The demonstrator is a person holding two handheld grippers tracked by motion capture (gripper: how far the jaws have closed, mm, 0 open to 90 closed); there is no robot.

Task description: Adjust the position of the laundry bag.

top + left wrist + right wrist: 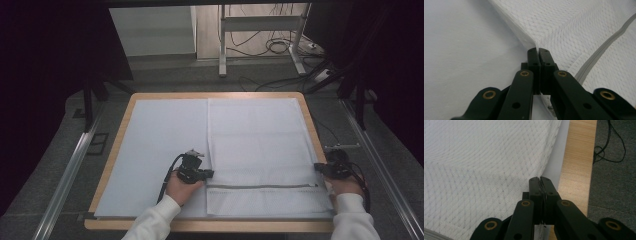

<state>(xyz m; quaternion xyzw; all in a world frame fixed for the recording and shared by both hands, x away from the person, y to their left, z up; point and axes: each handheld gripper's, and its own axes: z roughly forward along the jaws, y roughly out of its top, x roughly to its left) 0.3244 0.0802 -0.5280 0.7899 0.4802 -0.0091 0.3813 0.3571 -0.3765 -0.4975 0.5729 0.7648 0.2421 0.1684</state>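
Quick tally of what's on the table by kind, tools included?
White mesh laundry bag with grey zipper: 1
White sheet covering the table: 1
Black tools: 2, the left tool and the right tool, each shut on an edge of the bag
Total: 4

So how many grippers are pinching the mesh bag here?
2. The left gripper is shut on the mesh bag at its left edge, and the right gripper is shut on its right edge.

no readable text, labels or signs
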